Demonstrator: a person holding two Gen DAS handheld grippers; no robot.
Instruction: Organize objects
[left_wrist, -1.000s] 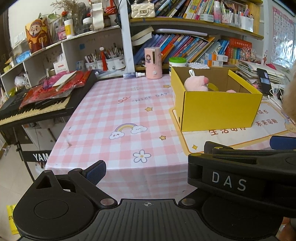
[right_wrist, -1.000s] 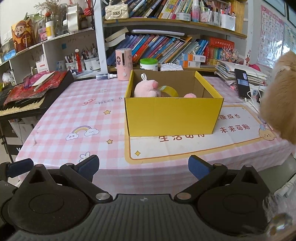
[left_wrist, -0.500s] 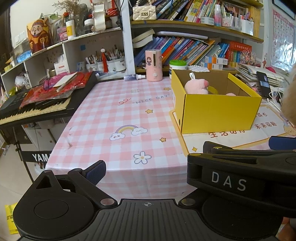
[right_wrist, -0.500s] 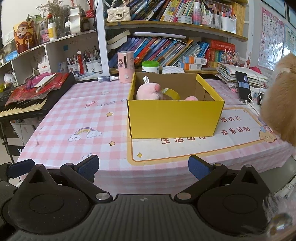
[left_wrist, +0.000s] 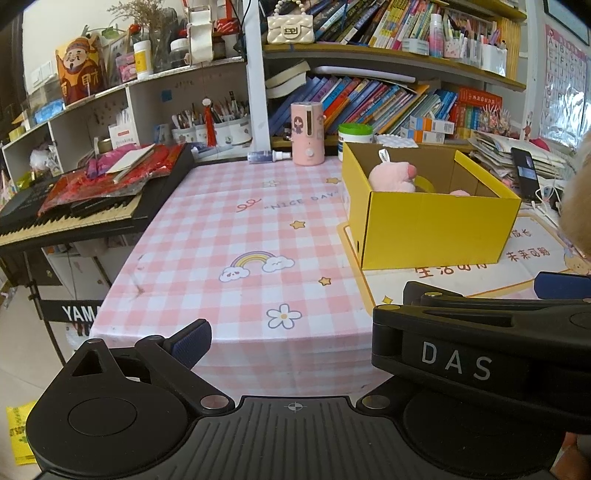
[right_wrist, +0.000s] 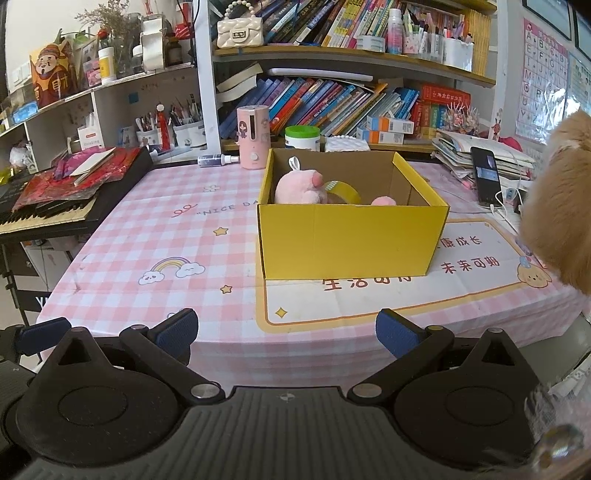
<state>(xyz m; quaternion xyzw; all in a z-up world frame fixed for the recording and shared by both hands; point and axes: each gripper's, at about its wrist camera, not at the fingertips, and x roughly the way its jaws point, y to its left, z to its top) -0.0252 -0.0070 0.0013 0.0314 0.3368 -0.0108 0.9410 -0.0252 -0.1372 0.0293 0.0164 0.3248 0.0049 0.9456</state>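
Yellow cardboard box (right_wrist: 347, 240), holding a pink plush toy (right_wrist: 301, 186) and a tape roll (right_wrist: 341, 190), is set on the table (right_wrist: 207, 240), while both the left hand-held gripper (left_wrist: 369, 325) and the right hand-held gripper (right_wrist: 286, 328) are held spread and empty.

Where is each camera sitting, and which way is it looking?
Left wrist: on the left gripper, off the table's near edge, facing the keyboard and yellow box; its own fingers show.
Right wrist: on the right gripper, facing the yellow box straight on; both blue-tipped fingers show.
Shared: box, pink plush, bookshelves.
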